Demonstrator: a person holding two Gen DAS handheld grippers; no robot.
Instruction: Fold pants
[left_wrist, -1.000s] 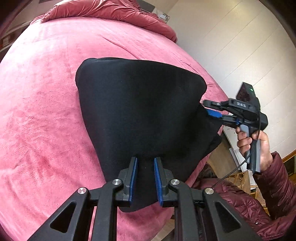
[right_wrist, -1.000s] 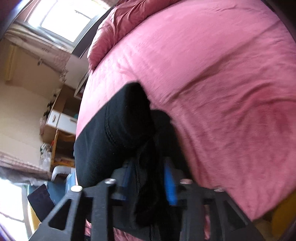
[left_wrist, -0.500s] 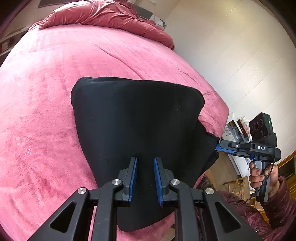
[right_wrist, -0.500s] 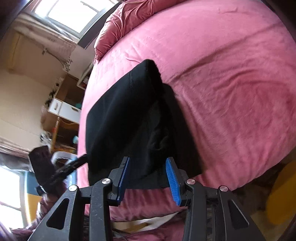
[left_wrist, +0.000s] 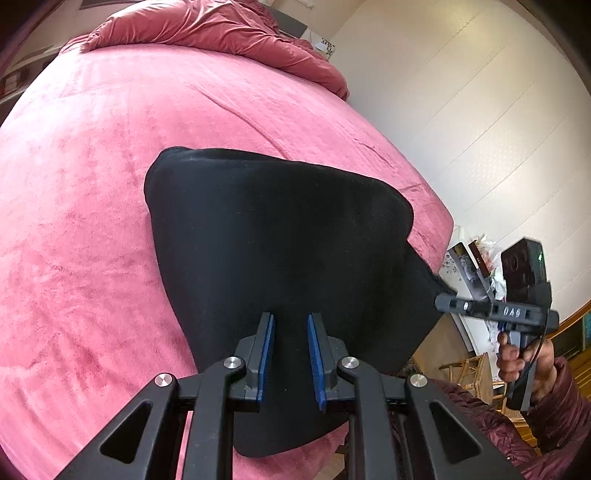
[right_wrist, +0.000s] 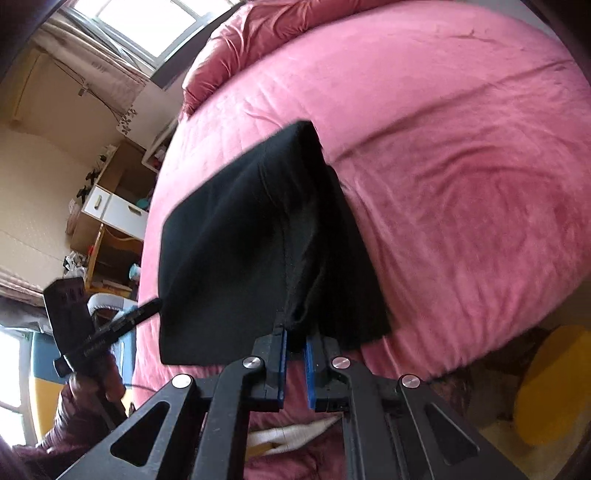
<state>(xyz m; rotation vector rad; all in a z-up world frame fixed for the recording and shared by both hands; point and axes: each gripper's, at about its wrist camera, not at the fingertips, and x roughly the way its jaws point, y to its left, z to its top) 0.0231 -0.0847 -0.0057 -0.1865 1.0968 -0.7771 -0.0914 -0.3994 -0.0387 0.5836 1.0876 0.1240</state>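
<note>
Left wrist view: my left gripper (left_wrist: 290, 354) is pinched narrow on the near edge of the black pants (left_wrist: 280, 243), which lie folded in the lower centre of the frame on the pink bedspread (left_wrist: 85, 206). In the right wrist view my right gripper (right_wrist: 295, 363) has clamped a corner of the pants' near edge at lower centre.

pants (left_wrist: 280, 236) on bed (left_wrist: 92, 221) near edge | quilt (left_wrist: 207, 26) behind
</note>
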